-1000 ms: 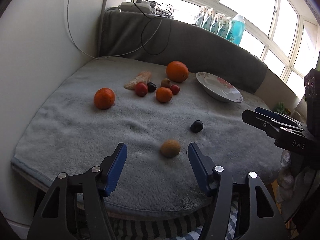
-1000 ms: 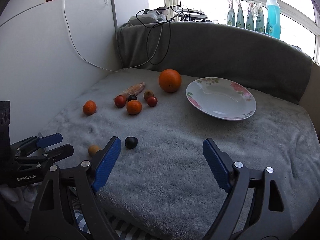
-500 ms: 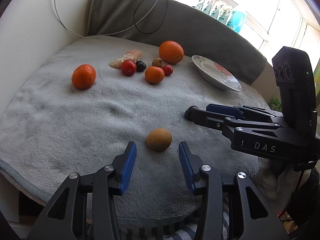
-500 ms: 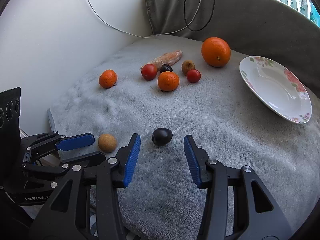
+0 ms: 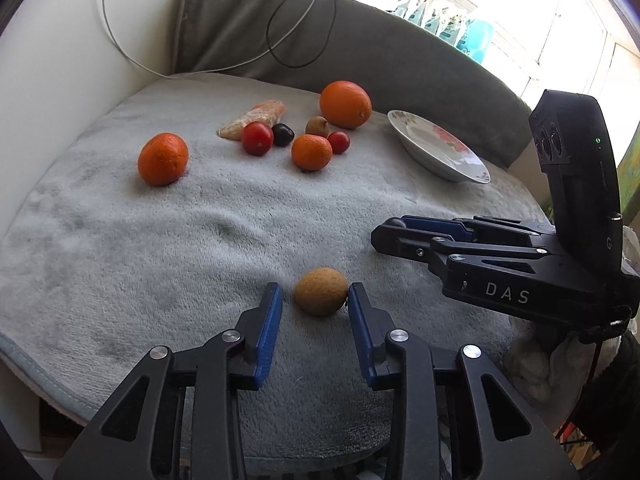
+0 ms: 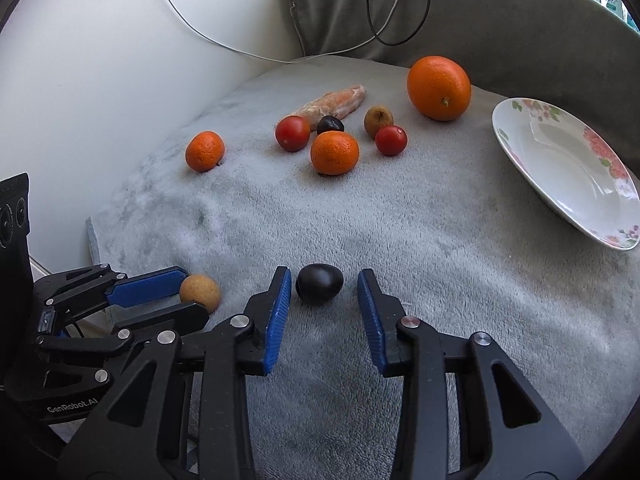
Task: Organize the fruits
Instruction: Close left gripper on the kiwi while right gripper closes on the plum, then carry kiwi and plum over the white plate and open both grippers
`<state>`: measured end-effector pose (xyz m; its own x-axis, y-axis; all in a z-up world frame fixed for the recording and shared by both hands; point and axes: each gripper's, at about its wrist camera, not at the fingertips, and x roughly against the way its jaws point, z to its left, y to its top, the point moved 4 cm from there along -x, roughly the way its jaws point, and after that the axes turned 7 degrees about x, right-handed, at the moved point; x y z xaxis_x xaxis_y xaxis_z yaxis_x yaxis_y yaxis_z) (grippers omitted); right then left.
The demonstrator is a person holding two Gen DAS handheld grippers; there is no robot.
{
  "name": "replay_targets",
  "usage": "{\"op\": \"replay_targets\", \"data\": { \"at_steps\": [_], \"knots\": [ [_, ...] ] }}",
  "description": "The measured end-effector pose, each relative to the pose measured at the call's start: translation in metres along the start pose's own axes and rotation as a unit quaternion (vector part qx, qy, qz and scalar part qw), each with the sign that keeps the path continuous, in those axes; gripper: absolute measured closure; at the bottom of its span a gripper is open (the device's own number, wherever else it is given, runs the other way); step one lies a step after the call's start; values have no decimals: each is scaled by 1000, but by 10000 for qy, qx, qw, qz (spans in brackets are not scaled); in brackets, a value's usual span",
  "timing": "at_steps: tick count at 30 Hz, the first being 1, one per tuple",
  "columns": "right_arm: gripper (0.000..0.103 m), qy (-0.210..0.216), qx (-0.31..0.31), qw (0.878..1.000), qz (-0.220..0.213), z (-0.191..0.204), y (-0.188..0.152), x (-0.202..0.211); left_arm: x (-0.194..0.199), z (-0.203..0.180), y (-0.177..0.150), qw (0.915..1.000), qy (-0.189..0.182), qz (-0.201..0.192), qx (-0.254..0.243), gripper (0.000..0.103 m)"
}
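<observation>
Both grippers have narrowed sharply around their targets within the last second, so two pickups are beginning. The left gripper [image 5: 314,300] is closing on the brown fruit [image 5: 321,291], right pad touching, left pad apart. The right gripper [image 6: 322,286] is closing around the dark plum [image 6: 319,283], both pads apart; its long axis is lying crosswise. The plate [image 6: 520,152] is sitting empty, far right.

White floral plate [image 6: 560,168], grey blanket [image 6: 440,240]
</observation>
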<state>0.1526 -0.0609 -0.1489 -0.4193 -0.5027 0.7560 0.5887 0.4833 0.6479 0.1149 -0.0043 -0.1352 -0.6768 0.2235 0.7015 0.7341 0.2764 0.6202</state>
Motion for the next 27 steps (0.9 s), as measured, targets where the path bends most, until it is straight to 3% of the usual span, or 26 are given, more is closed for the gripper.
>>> {"op": "replay_targets", "data": {
  "at_steps": [6, 16, 27],
  "knots": [
    [78, 33, -21, 10000, -24, 0, 0, 1, -3, -2, 0, 10000, -7, -29, -79, 77],
    [79, 61, -176, 9997, -132, -3, 0, 5, -3, -2, 3, 9999, -62, -66, -62, 77],
    [79, -207, -375, 9980, -470, -31, 11, 35, -6, -15, 27, 9992, -242, -233, -223, 77]
  ]
}}
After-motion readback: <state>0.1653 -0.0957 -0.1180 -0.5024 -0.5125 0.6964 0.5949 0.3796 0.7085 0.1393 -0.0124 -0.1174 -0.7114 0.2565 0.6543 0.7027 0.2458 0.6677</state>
